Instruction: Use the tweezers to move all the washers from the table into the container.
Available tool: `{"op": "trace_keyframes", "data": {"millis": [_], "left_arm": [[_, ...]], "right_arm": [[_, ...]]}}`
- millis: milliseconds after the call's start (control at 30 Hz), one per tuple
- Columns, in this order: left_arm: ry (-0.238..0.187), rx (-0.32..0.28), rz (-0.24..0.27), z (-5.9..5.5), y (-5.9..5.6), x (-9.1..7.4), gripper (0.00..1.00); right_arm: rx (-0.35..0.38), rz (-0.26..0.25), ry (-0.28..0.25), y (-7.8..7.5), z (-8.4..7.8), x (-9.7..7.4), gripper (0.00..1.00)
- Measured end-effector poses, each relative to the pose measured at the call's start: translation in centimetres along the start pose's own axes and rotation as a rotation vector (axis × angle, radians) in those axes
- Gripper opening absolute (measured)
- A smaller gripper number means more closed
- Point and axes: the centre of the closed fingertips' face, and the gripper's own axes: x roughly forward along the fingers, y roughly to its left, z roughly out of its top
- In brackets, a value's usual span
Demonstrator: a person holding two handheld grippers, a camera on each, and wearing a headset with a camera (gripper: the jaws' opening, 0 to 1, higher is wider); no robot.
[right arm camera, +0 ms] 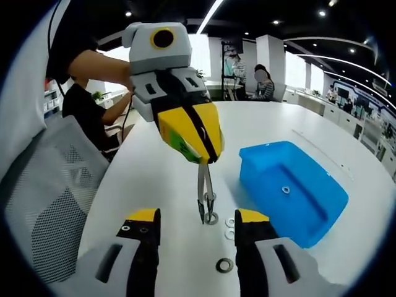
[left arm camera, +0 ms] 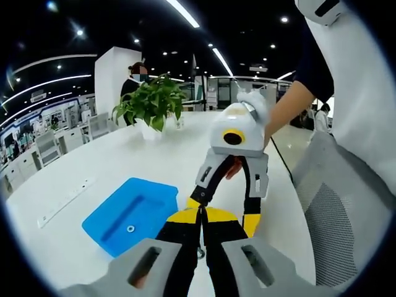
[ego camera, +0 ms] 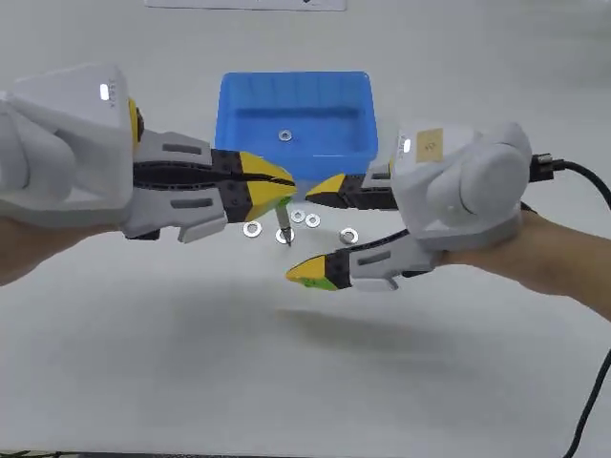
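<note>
Washers mostly remain on the table: five lie in a loose cluster just in front of the blue container, and one sits inside it. The left gripper is clamped on the tweezers, whose tips meet one washer; whether they pinch it I cannot tell. The right gripper hovers beside them, jaws spread. Bare tabletop surrounds the cluster, and the container's near wall looks like the one edge to clear.
</note>
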Motion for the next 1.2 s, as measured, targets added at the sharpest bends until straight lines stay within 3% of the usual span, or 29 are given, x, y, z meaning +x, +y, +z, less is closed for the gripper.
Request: {"op": "trace_keyframes", "data": {"millis": [100, 400, 567, 700, 1200], "left_arm": [[0.001, -0.004, 0.000, -0.1, 0.1, 0.0, 0.05], [0.007, -0.012, -0.005, -0.2, 0.0, 0.1, 0.05], [0.014, -0.011, -0.006, -0.4, 0.0, 0.1, 0.05], [0.016, -0.014, -0.008, -0.5, -0.1, 0.1, 0.05], [0.031, -0.014, 0.010, -0.6, 0.0, 0.2, 0.05]], "right_arm": [[-0.018, 0.003, 0.012, -0.4, -0.1, 0.3, 0.36], [-0.038, 0.043, 0.003, -0.6, 0.8, 1.0, 0.24], [-0.073, 0.071, 0.028, -0.5, 0.5, 1.5, 0.16], [-0.073, 0.106, 0.025, -0.1, 0.6, 1.6, 0.14], [-0.118, 0.127, 0.027, -0.2, 0.6, 1.5, 0.10]]}}
